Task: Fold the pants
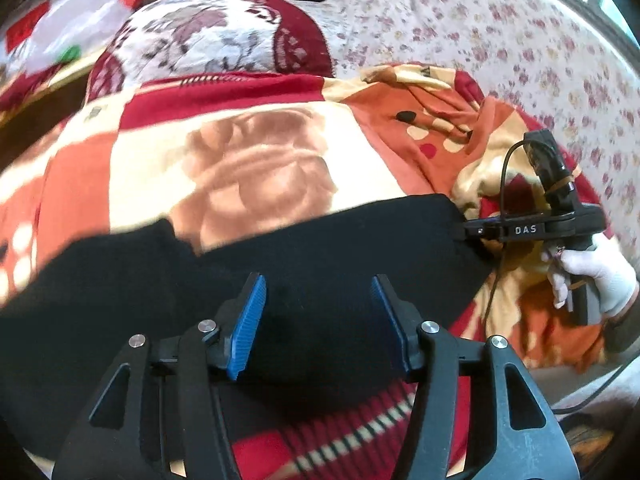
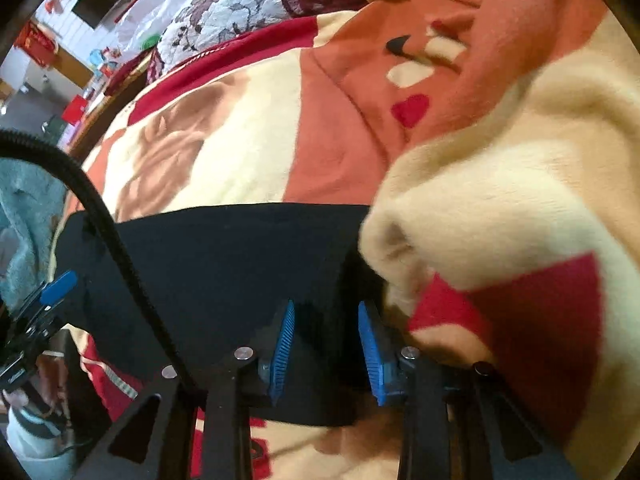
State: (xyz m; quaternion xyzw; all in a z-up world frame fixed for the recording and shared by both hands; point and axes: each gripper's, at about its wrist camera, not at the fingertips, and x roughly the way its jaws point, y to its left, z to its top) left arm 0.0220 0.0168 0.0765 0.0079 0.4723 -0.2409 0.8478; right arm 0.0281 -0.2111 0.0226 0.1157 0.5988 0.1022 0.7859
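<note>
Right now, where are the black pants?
Both wrist views: black pants lie flat on the patterned blanket, under both grippers, right edge beside a bunched blanket fold.

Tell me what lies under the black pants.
The black pants lie spread on a patterned fleece blanket in cream, orange and red, which shows all around them. Whatever lies beneath the pants' middle, or under the blanket itself, is covered.

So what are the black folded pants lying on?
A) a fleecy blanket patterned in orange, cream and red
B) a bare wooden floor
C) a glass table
A: the black pants lie on the orange, cream and red fleecy blanket.
</note>
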